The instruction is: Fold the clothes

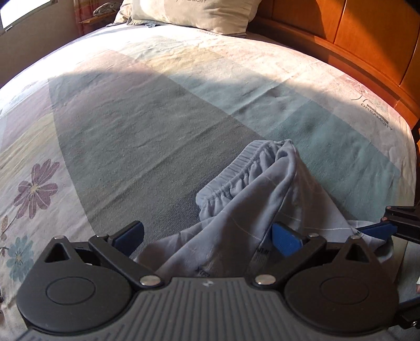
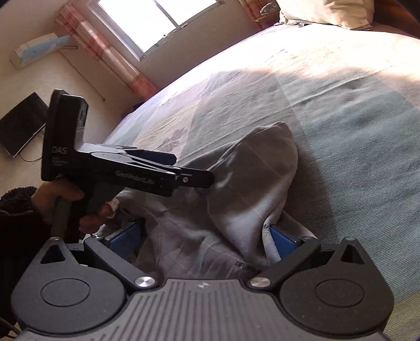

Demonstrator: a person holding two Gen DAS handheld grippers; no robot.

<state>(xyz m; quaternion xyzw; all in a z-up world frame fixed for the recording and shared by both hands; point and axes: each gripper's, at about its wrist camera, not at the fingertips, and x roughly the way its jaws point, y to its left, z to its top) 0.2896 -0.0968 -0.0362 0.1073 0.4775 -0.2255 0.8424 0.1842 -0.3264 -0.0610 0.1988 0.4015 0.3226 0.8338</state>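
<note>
Sunlit patchwork bedding covers the bed (image 1: 147,110), with a pillow (image 1: 199,13) at its twelve o'clock end and a wooden headboard (image 1: 354,34) running along the two o'clock side. I see the grey shorts (image 1: 252,188) bunched near the foot edge, their long axis running from my tools up toward one o'clock, the elastic waistband (image 1: 231,178) at the far end and open toward ten o'clock.

My left tool (image 1: 210,236) has its blue pads spread wide, cloth lying loose between them; nothing is pinched that I can see. My right tool (image 2: 207,236) is likewise spread, with fabric heaped between its pads (whether either pad presses on it I cannot tell).

From twelve round to nine o'clock the bed is bare and flat; the bed's edge falls away at three o'clock in the left view.

Only the right view shows the left tool from the side, its tip touching the raised hump of cloth, a hand (image 2: 65,199) on its grip, plus the window (image 2: 157,21) and a dark screen (image 2: 21,123) at nine o'clock. Only the left view shows the waistband.
</note>
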